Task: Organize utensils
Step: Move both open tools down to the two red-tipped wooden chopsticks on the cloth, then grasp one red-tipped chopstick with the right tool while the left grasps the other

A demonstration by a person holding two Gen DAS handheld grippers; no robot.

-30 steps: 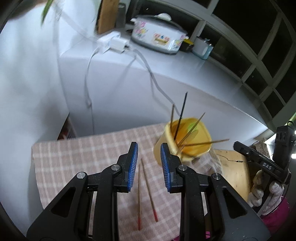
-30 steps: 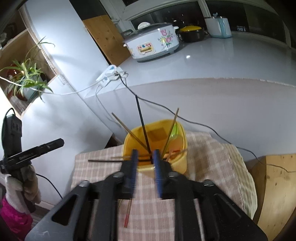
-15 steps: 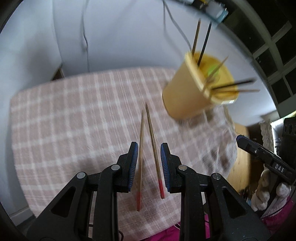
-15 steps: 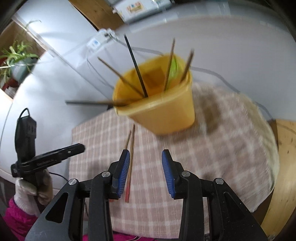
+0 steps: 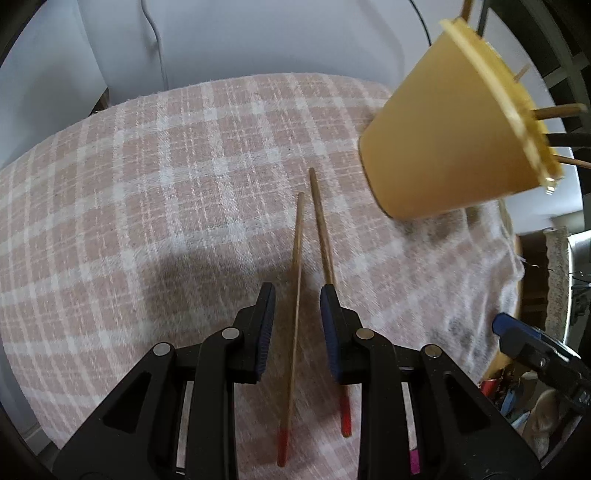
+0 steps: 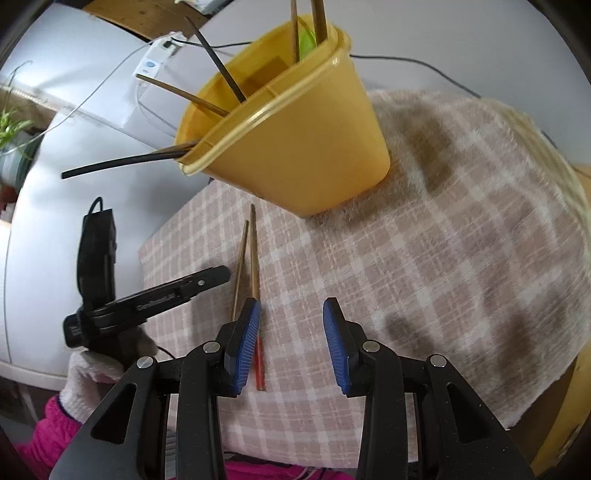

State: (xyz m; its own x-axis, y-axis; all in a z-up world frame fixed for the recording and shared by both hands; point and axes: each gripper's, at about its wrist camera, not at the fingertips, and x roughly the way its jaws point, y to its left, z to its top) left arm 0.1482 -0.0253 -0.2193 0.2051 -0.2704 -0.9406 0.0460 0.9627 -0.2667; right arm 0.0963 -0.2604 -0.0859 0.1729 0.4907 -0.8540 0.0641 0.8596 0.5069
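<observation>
1. A pink-and-white checked cloth (image 5: 155, 192) covers a small table, its far edge against a pale grey cabinet wall (image 5: 258, 33) with a white cable hanging down it.

2. Two wooden chopsticks with red tips (image 5: 295, 295) lie side by side on the cloth near its front edge, red ends toward the front, nearly parallel and drawing closer at their far ends.

3. The left gripper (image 5: 297, 308) hangs low over the cloth with its blue-padded fingers (image 5: 266, 321) apart; one chopstick runs through the gap, the other passes under the right-hand finger.

4. The right gripper (image 6: 291, 317) hovers just beside the same pair, fingers spread wide and empty, its left pad above the red end of one chopstick.

5. A yellow plastic cup (image 6: 295, 140) stands on the cloth toward its far right corner, just beyond the tips of the loose pair, holding several brown and black chopsticks (image 6: 218, 70) that fan out over its rim.

6. In the right wrist view, a white power strip (image 6: 155, 59) sits on the cabinet top behind the cup, and a green plant (image 6: 11, 125) shows at the left edge.

7. A wooden surface (image 6: 576, 402) shows past the cloth's right edge.
</observation>
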